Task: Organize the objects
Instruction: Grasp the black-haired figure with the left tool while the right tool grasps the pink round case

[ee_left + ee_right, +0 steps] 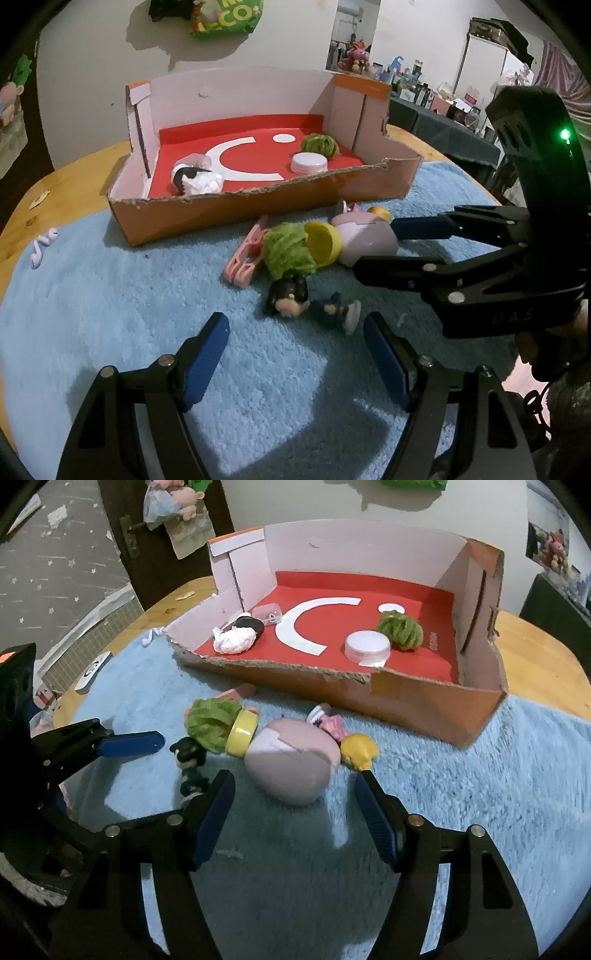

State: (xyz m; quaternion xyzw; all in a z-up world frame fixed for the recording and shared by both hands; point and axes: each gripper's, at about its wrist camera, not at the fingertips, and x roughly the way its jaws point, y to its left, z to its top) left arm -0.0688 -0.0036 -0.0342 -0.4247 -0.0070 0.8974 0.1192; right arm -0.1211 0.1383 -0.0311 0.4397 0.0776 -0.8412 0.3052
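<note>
Lying on the blue rug [480, 775], the pink egg toy [291, 764] sits just ahead of the right gripper [295, 805], whose spread jaws pinch nothing. The left gripper [295, 343] is spread too, near the little doll [291, 299]. Behind them stands the box [424, 709] with its torn front edge, and bare rug lies between.

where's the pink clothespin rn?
In the left wrist view the pink clothespin lies on the blue mat, just in front of the cardboard box, with the green yarn ball against its right side.

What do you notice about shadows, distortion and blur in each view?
Left wrist view: fisheye bends the cardboard box; gripper shadows fall dark on the blue mat. Right wrist view: same curved edges, mat fibres smeared at right, pink egg fairly sharp.
</note>
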